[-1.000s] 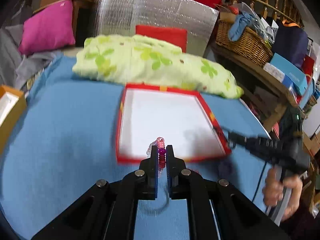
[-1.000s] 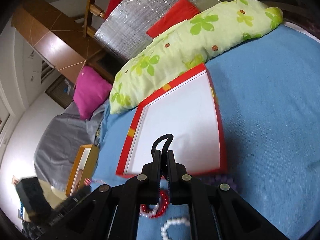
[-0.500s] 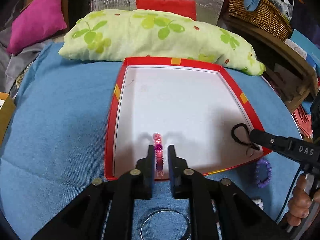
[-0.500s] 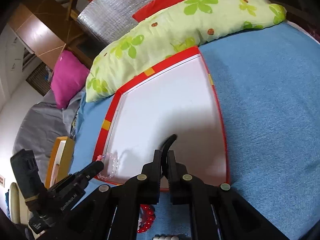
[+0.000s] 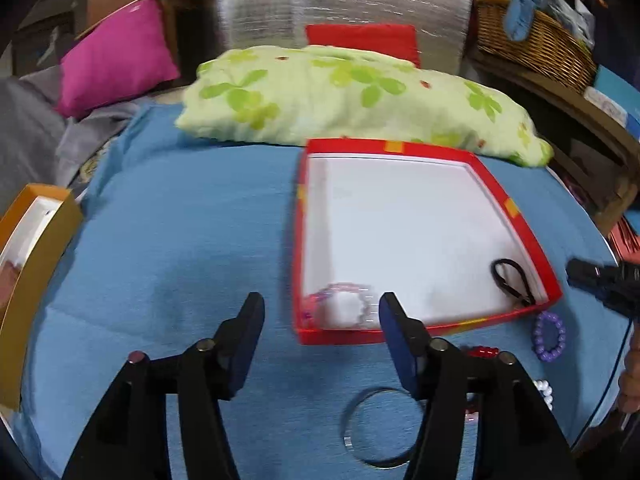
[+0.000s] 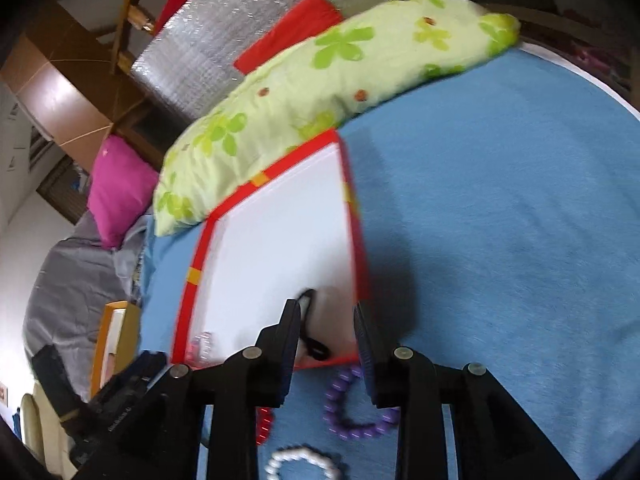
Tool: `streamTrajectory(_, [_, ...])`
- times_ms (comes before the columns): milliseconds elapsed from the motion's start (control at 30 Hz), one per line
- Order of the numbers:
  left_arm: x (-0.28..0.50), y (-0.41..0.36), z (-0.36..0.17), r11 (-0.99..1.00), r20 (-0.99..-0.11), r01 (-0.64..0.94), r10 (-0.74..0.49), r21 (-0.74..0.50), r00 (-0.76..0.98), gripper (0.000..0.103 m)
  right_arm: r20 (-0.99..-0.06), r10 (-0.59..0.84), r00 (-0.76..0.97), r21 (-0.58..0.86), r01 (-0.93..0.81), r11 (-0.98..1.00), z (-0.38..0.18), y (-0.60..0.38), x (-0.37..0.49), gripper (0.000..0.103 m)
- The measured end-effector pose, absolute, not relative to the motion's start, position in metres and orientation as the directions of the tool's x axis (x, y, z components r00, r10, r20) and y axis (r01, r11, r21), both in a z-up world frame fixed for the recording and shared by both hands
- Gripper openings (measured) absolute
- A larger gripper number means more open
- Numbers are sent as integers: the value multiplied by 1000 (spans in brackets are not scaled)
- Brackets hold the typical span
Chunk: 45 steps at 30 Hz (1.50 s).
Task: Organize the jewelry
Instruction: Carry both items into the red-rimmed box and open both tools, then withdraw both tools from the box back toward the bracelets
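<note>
A red-rimmed box lid with a white floor (image 5: 516,216) lies on the blue cloth; it also shows in the right wrist view (image 6: 352,200). A pink bead bracelet (image 5: 344,300) lies in its near left corner, also visible in the right wrist view (image 6: 200,346). A black hair tie (image 5: 514,278) lies in its near right corner, and in the right wrist view (image 6: 314,344). My left gripper (image 5: 322,312) is open and empty just before the lid. My right gripper (image 6: 326,328) is open above the near right corner. A purple bracelet (image 6: 352,412), a red one (image 6: 264,424), a white one (image 6: 304,460) and a silver bangle (image 5: 384,426) lie on the cloth.
A green floral pillow (image 5: 340,100) lies behind the lid. An orange box (image 5: 28,264) stands at the left edge. A pink cushion (image 5: 116,56), a silver foil panel (image 5: 340,4) and a wicker basket (image 5: 532,40) are at the back.
Both grippers have opened and drawn back. The pink bracelet has been let go in the lid's near left corner, the black hair tie in its near right corner.
</note>
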State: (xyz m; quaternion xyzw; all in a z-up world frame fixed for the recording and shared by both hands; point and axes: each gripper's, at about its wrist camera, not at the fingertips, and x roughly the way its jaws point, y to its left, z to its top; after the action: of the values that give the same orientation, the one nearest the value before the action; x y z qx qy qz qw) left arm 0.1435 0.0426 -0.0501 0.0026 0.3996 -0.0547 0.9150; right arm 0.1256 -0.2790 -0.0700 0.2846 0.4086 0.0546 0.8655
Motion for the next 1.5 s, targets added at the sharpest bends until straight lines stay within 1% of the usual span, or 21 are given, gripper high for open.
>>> streamTrajectory(100, [147,54,-54,997,-749,59,-77,-51,658,61,-700,342,627,555,176,813,-81,-286,121,30])
streamTrajectory(233, [150,62,-60,998,-768,30,-61,-54,637,61,-708,368,602,571,182,801,-86,-285,115,30])
streamTrajectory(333, [151,60,-65,999,-781,32,-48,-36,622,61,-724,371,582,553,167,816,-89,-278,114,30])
streamTrajectory(467, [154,58,-73,998,-804,36,-59,-47,591,61,-756,336,562,508,179,843,-95,-272,120,30])
streamTrajectory(633, [155,54,-76,999,-810,45,-49,-28,585,61,-741,286,608,484,187,855,-89,-274,132,30])
streamTrajectory(767, [153,56,-76,999,-811,43,-50,-30,583,61,-726,322,608,524,186,831,-90,-277,137,30])
streamTrajectory(933, [148,58,-74,998,-808,44,-54,-35,587,61,-719,362,594,553,172,815,-82,-278,119,30])
streamTrajectory(1000, [148,58,-74,999,-808,44,-51,-31,587,61,-725,354,591,538,164,827,-82,-277,111,30])
streamTrajectory(1100, [149,57,-74,998,-809,44,-56,-38,585,61,-760,322,564,480,153,864,-87,-270,111,30])
streamTrajectory(1233, [144,48,-72,997,-799,68,-62,-27,598,61,-788,285,546,447,188,874,-98,-270,128,30])
streamTrajectory(1333, [134,43,-66,996,-784,93,-69,-15,617,61,-774,256,579,442,204,874,-97,-272,138,30])
streamTrajectory(1500, [106,32,-56,980,-762,191,-164,-53,626,61,-754,289,590,479,191,857,-88,-277,128,30])
